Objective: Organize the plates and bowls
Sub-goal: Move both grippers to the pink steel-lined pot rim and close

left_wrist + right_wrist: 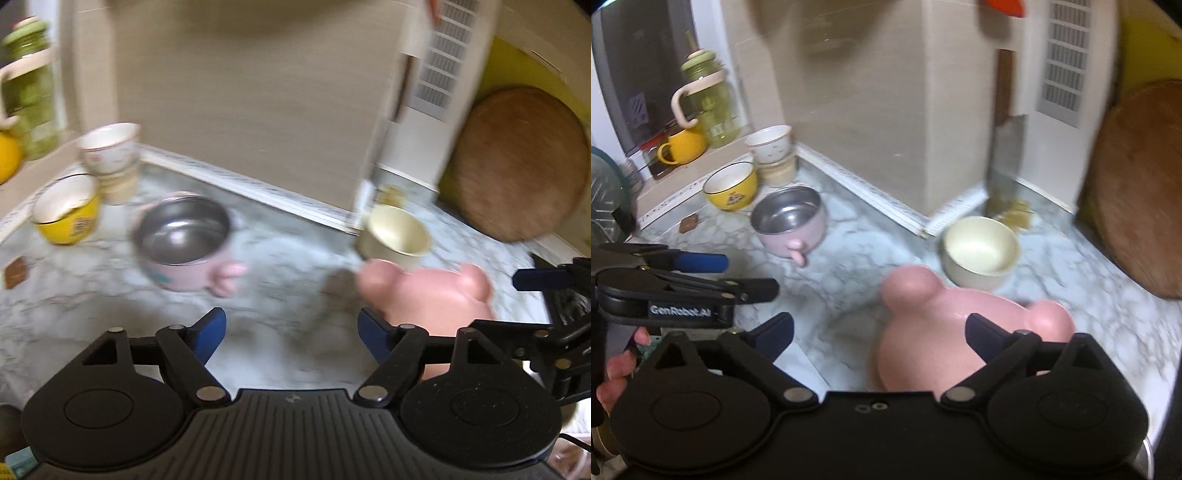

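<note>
Marble counter (849, 236): both grippers, left (291, 334) and right (881, 334), wide open, empty; pink bear-eared plate (923, 332) below.

Left gripper (291, 332) and right gripper (879, 338): jaws apart, empty

A green jar (711, 107) with a cream handle stands on the ledge beside a yellow mug (683, 147). A round wooden board (1137, 192) leans at the marble counter's (849, 258) right end, below a white vent grille (1065, 59).

light: dim, warm indoor | blur: heavy motion smear in both views | edges: fisheye bending | glare: faint shine inside steel bowl (786, 212)
</note>
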`<state>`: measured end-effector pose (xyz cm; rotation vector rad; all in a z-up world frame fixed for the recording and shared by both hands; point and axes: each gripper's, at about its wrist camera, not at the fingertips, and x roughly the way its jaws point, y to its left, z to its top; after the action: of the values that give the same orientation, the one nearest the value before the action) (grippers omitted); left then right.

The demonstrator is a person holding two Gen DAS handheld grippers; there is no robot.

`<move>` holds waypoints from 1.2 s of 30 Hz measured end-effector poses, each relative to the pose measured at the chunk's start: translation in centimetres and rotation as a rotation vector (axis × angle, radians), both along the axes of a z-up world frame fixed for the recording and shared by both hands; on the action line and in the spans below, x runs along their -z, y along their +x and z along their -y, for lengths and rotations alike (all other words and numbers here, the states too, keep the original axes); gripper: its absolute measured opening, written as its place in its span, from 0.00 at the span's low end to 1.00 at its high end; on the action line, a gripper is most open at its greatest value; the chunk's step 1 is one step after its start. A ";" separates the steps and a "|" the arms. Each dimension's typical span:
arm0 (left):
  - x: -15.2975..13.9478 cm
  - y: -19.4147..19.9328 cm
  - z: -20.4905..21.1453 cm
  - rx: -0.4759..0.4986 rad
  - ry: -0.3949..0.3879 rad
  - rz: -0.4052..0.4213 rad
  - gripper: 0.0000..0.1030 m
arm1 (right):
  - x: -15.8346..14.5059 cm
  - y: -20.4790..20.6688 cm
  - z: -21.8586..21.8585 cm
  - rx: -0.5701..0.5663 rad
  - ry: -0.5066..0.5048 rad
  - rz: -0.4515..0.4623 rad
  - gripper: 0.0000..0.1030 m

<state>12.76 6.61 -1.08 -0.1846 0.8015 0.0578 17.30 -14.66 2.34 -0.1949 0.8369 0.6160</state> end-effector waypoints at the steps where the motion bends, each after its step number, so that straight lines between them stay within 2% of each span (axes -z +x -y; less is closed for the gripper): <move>1: 0.1 0.0 -0.9 -0.023 0.001 0.000 0.76 | 0.0 0.1 -0.8 -0.007 0.004 0.000 1.00; 9: 1.0 1.6 -7.9 -0.173 0.025 -0.009 0.76 | 1.2 3.5 -7.8 -0.030 -0.025 0.009 1.00; 16: 2.6 5.1 -12.7 -0.266 0.030 -0.052 0.76 | 2.7 7.7 -14.0 -0.045 -0.030 -0.009 1.00; 19: 3.9 6.9 -14.2 -0.295 0.028 -0.079 0.76 | 3.6 9.8 -16.4 -0.033 -0.048 -0.029 0.96; 23: 5.8 8.7 -16.2 -0.333 0.004 -0.110 0.76 | 5.3 12.3 -19.2 -0.013 -0.093 -0.067 0.87; 27: 7.0 10.2 -17.1 -0.340 -0.005 -0.120 0.76 | 6.9 14.0 -20.7 -0.010 -0.110 -0.097 0.74; 29: 7.6 10.8 -17.2 -0.351 -0.005 -0.128 0.76 | 7.7 14.6 -21.1 -0.013 -0.120 -0.112 0.71; 33: 8.6 11.8 -17.2 -0.349 -0.028 -0.138 0.75 | 9.1 15.5 -22.1 -0.022 -0.134 -0.155 0.54; 34: 8.8 12.0 -17.0 -0.340 -0.028 -0.140 0.69 | 9.4 15.6 -22.2 -0.028 -0.131 -0.166 0.51; 35: 9.0 12.1 -16.9 -0.331 -0.027 -0.147 0.61 | 9.6 15.8 -22.4 -0.032 -0.132 -0.173 0.44; 36: 9.2 12.3 -16.8 -0.325 -0.027 -0.158 0.59 | 9.7 15.8 -22.5 -0.036 -0.133 -0.180 0.39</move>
<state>25.10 23.41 -10.27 -0.3382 0.9244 0.3720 33.14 7.82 -7.36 -0.2791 1.0510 0.6179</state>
